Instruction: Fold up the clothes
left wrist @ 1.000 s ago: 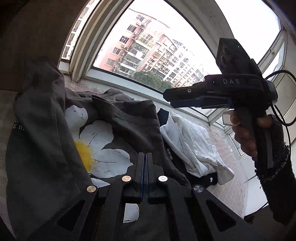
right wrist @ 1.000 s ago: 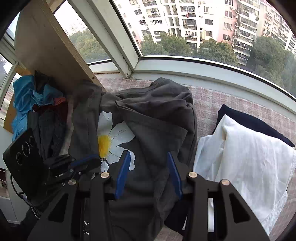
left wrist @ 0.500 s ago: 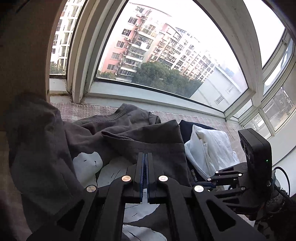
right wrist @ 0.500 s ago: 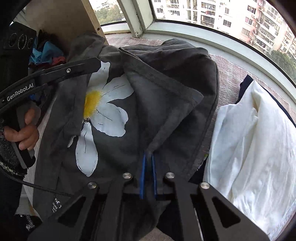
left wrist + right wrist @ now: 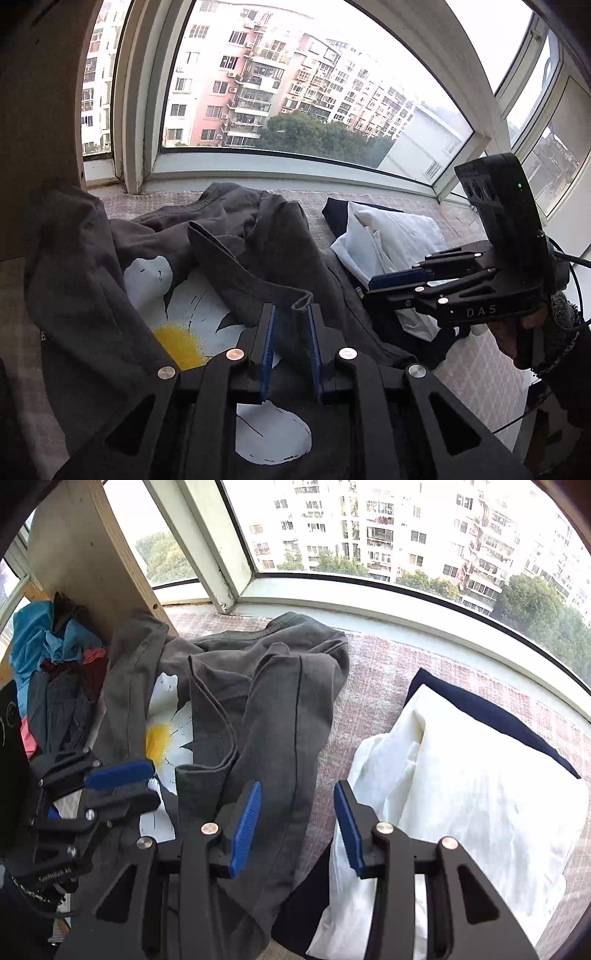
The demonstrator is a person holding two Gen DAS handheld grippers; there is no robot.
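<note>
Both tongs opening, letting go of grey flower-print shirt (image 5: 273,709). Left tongs (image 5: 291,332) narrow, hem corner loose between pads; right tongs (image 5: 295,823) wide, empty. Shirt lying bunched along window-side edge of ledge (image 5: 373,664), beside white garment (image 5: 480,782). Fold half done; regrasp likely next.

Two black hand-held claws with blue finger pads

Left claw (image 5: 290,334) and right claw (image 5: 297,821) share black linkage arms with round silver and brass screws; behind the right claw's white "DAS" lettering sit a camera block (image 5: 506,214), a black cable (image 5: 570,258) and a dark knitted cuff (image 5: 561,325).
</note>
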